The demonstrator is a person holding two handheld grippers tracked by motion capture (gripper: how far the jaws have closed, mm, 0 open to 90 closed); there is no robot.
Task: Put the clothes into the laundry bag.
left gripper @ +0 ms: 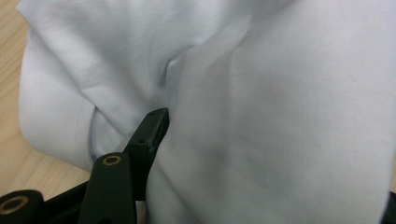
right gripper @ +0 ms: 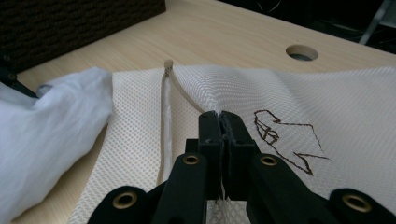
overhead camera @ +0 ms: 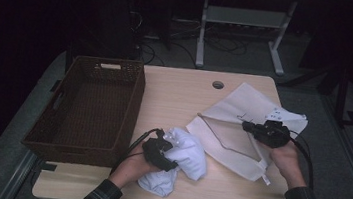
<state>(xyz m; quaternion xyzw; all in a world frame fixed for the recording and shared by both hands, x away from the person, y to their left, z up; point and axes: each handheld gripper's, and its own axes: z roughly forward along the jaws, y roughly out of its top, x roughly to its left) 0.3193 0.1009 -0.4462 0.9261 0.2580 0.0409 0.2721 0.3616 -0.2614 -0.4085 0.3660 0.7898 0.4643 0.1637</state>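
In right gripper view, right gripper (right gripper: 219,122) pinching mesh bag (right gripper: 289,93), embroidery (right gripper: 285,140) legible, perhaps.

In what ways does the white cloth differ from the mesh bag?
The white cloth is smooth, plain and bunched into a rounded heap; the mesh bag is cream netting, lies mostly flat and carries a dark line drawing. The cloth is the smaller of the two, and the bag has a corded edge. The left gripper is pressed into the cloth; the right gripper pinches the bag. Both rest on the table.
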